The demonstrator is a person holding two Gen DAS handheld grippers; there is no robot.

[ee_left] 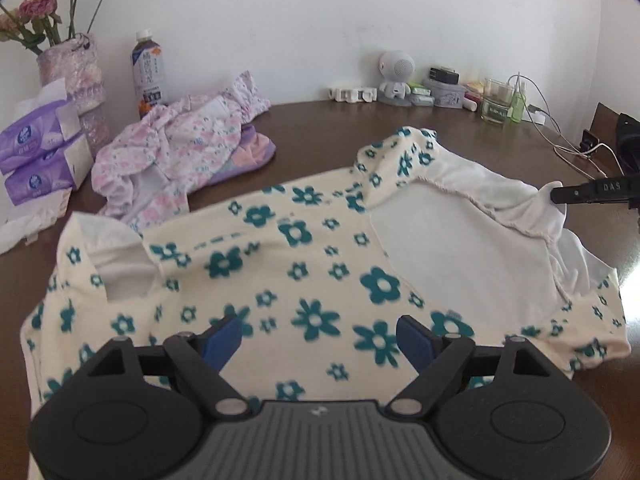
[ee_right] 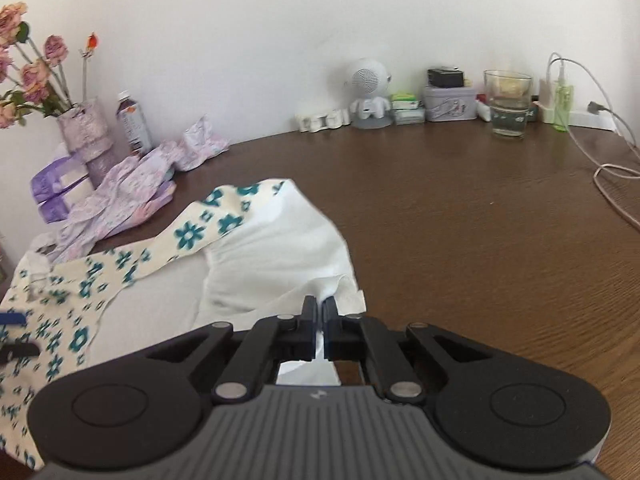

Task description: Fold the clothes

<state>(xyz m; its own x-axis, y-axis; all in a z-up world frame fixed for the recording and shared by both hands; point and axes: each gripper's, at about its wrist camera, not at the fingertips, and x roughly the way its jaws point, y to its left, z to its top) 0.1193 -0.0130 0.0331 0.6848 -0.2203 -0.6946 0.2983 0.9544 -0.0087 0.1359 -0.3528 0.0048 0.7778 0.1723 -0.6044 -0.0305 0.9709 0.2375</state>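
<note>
A cream garment with teal flowers (ee_left: 304, 276) lies spread on the brown table (ee_left: 320, 140), its white inner lining (ee_left: 460, 248) turned up at the right. My left gripper (ee_left: 318, 338) hovers open over the garment's near part, blue pads wide apart with nothing between them. My right gripper (ee_right: 319, 312) is shut on a fold of the white lining (ee_right: 280, 264) and holds it slightly lifted. In the left wrist view the right gripper's black fingers (ee_left: 588, 192) pinch that lining edge at the far right.
A crumpled pink floral garment (ee_left: 180, 148) lies at the back left beside tissue packs (ee_left: 40, 152), a vase of flowers (ee_left: 76, 76) and a bottle (ee_left: 149, 72). Along the wall stand a white robot figure (ee_right: 368, 92), a tin (ee_right: 450, 102), a glass (ee_right: 508, 104) and cables (ee_right: 612, 176).
</note>
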